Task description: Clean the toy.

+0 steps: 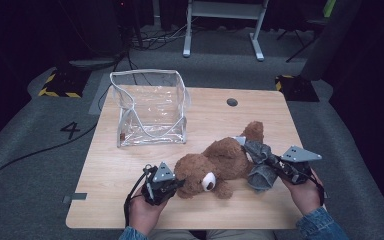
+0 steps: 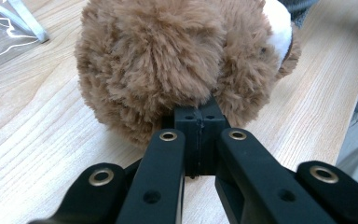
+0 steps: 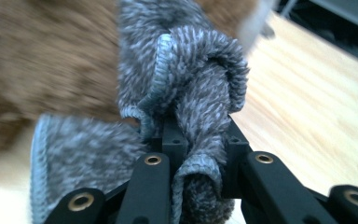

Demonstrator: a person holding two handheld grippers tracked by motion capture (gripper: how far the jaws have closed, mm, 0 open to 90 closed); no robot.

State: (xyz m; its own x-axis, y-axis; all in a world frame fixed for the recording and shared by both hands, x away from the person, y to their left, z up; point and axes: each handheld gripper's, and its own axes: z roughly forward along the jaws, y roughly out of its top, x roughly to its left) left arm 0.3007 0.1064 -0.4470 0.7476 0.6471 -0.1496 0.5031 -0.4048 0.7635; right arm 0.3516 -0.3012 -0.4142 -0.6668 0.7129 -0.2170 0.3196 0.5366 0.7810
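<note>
A brown teddy bear [image 1: 220,162] lies on its side on the wooden table [image 1: 270,115], its head toward the left hand. My left gripper [image 1: 179,184] is shut, its jaws together and their tips buried in the fur of the bear's head [image 2: 168,60]. My right gripper [image 1: 255,151] is shut on a grey knitted cloth [image 1: 261,175] that lies against the bear's body. In the right gripper view the cloth [image 3: 191,79] bunches up in folds between the jaws, with blurred brown fur [image 3: 37,60] behind it.
A clear plastic bag [image 1: 150,107] with white edging stands open at the back left of the table; its corner [image 2: 4,23] appears in the left gripper view. A round cable hole [image 1: 232,102] sits near the table's far edge. Cables and a desk frame lie on the floor beyond.
</note>
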